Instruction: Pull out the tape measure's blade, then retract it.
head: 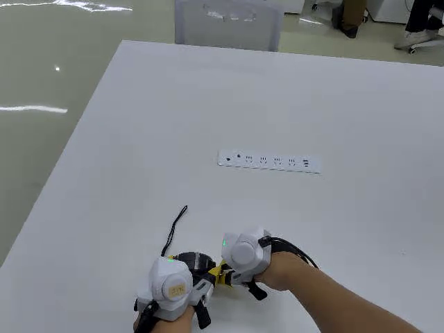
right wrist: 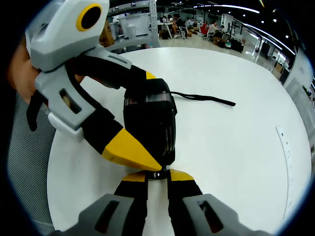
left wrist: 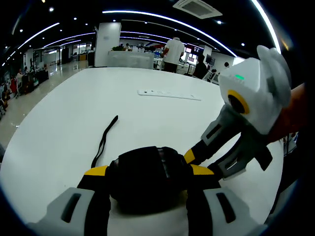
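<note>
Okay, my left gripper (left wrist: 148,171) has its jaws spread wide around the tape measure (left wrist: 147,187), with one yellow tip on each side of the round black case, clamping it. The case sits on the white surface (head: 277,97), close to the near edge and just in front of me. My right gripper (right wrist: 157,175) comes at it from the opposite side. Its jaws are narrow, almost closed, and pinch the small metal blade hook (right wrist: 158,173), which sits right against the case's mouth. In the head view both grippers meet at the case, their yellow tips just beside each other. A black wrist strap (head: 175,229) trails from the case and lies loose on the surface. A white power strip (head: 269,161) lies well apart, farther out toward the middle of the surface.
</note>
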{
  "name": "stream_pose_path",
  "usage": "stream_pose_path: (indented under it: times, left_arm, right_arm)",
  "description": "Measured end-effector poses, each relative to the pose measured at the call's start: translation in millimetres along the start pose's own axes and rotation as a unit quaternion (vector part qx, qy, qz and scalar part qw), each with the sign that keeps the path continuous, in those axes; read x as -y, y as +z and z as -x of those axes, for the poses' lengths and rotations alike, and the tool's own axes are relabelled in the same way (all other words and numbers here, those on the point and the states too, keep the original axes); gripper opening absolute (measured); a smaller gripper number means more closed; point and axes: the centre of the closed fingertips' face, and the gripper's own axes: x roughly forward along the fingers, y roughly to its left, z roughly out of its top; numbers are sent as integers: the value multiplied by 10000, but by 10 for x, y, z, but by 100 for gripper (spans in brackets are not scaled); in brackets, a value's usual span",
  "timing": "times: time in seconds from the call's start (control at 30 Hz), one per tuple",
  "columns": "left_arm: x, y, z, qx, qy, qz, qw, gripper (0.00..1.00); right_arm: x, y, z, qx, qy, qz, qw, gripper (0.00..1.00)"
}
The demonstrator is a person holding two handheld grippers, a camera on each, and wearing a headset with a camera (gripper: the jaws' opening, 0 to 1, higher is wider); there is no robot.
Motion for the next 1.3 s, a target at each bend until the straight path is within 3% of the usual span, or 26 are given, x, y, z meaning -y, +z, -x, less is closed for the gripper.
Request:
stream_pose_path:
  times: [0.23,0.37,0.43,0.57,0.67,0.7,0.8,0.83,0.97,1.0,1.07,1.1,1.27,1.3]
  left_arm:
    - [1,12,16,7,9,27,10000,59]
    - [-4,-9,9,-78,-1,81,9999,59]
    - [-5,-18,0,-99,-28,128,9999,60]
    - [-15,-27,-9,-278,-252,391,9985,61]
    - [-3,-46,-23,-331,-430,253,9982,61]
    - [36,-30,0,-206,-661,199,9974,63]
    - [80,-56,75,-150,-968,365,9945,81]
    - [-30,-98,114,-166,-938,282,9951,84]
    - [-98,-126,208,-144,-1097,57,9938,93]
    - [-91,-105,234,-55,-1218,-9,9925,97]
    - [-137,-63,344,31,-1370,-237,9903,99]
    - [-241,-51,377,74,-1413,-311,9895,99]
    - [-440,-33,585,146,-1576,-278,9870,99]
    - [-447,8,644,260,-1649,-232,9857,99]
  right_arm:
    - [22,-6,1,19,-187,27,9998,18]
    - [-14,-11,15,45,-246,36,9997,36]
    - [-73,-41,74,43,-301,-30,9995,38]
    - [-51,-84,159,117,-494,-209,9985,46]
    - [-56,-118,242,190,-609,-393,9972,53]
    - [-45,-162,263,223,-659,-484,9964,55]
    - [-28,-224,396,428,-875,-733,9925,64]
    - [-23,-269,435,497,-926,-807,9912,65]
    - [-98,-422,553,596,-1009,-1154,9864,73]
    - [-86,-468,566,600,-1023,-1230,9853,76]
    - [-91,-526,634,676,-1106,-1384,9819,82]
    - [-84,-545,692,756,-1241,-1510,9778,84]
    - [-192,-698,888,1020,-1445,-1680,9698,94]
    - [-211,-727,920,1105,-1482,-1827,9656,95]
